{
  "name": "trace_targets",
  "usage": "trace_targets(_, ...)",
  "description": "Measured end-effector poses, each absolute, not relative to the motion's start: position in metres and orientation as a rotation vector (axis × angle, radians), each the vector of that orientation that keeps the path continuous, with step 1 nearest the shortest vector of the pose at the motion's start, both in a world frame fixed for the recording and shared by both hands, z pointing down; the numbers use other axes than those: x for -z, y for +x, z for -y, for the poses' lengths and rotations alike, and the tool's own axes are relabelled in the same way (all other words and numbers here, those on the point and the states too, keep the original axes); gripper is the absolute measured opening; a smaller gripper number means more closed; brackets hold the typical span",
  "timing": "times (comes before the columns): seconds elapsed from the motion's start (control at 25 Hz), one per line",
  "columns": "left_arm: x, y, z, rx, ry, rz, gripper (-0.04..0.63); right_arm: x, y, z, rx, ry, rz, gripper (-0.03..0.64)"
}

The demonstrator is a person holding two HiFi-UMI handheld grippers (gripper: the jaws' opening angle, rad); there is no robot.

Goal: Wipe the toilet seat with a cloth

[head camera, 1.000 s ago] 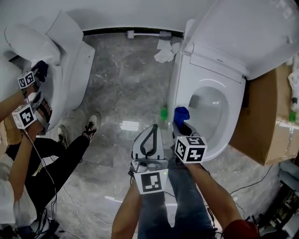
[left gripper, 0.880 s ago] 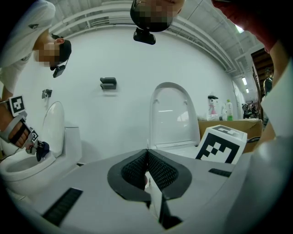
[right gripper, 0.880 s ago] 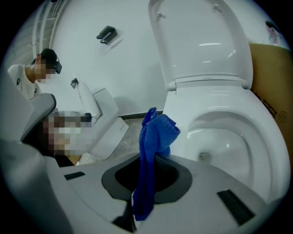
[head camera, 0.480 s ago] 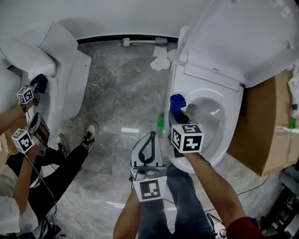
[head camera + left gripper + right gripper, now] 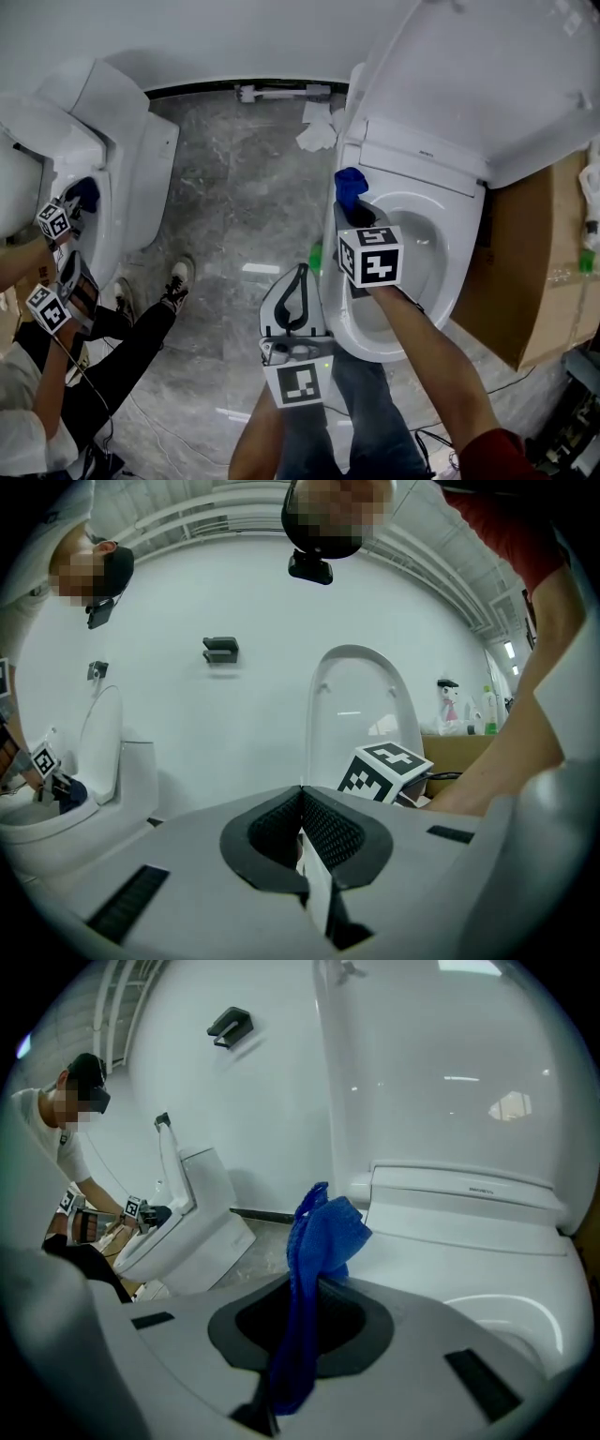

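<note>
The white toilet on the right has its lid (image 5: 487, 75) raised and its seat (image 5: 466, 248) down around the bowl. My right gripper (image 5: 346, 212) is shut on a blue cloth (image 5: 349, 186) and reaches over the seat's left rim near the hinge end. In the right gripper view the blue cloth (image 5: 323, 1232) sticks up out of the gripper (image 5: 312, 1288), with the seat (image 5: 469, 1241) just beyond it. Whether the cloth touches the seat is hidden. My left gripper (image 5: 300, 277) hovers over the floor left of the bowl. Its jaws are shut with nothing in them (image 5: 302, 791).
A cardboard box (image 5: 534, 253) stands right of the toilet. A green bottle (image 5: 316, 255) and crumpled white paper (image 5: 317, 131) lie on the floor by its left side. At the left, another person with two grippers works at a second toilet (image 5: 122, 178), one shoe (image 5: 174, 277) on the floor.
My right gripper has carried the blue cloth along the seat's left rim from the front toward the hinge end. The left gripper has drifted slightly, still shut and empty.
</note>
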State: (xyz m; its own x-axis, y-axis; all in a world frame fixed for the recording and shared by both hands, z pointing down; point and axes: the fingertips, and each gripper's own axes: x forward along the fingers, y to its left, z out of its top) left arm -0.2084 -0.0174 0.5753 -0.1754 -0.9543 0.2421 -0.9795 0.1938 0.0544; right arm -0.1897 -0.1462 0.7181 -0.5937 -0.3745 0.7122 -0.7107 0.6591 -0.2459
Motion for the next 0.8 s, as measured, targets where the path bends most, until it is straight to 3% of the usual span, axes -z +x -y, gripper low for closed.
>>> trace_targets(0.4, -0.569, -0.188, 0.053, -0.17, 1.888, 2.218, 0.015, -0.713, -0.179, 0.211, -0.722, 0.872, 2.211, 0.057)
trace_targets(0.8, -0.57, -0.144, 0.08, -0.149, 1.952, 2.153, 0.015, -0.716, -0.099, 0.251, -0.685, 1.014, 2.156, 0.057)
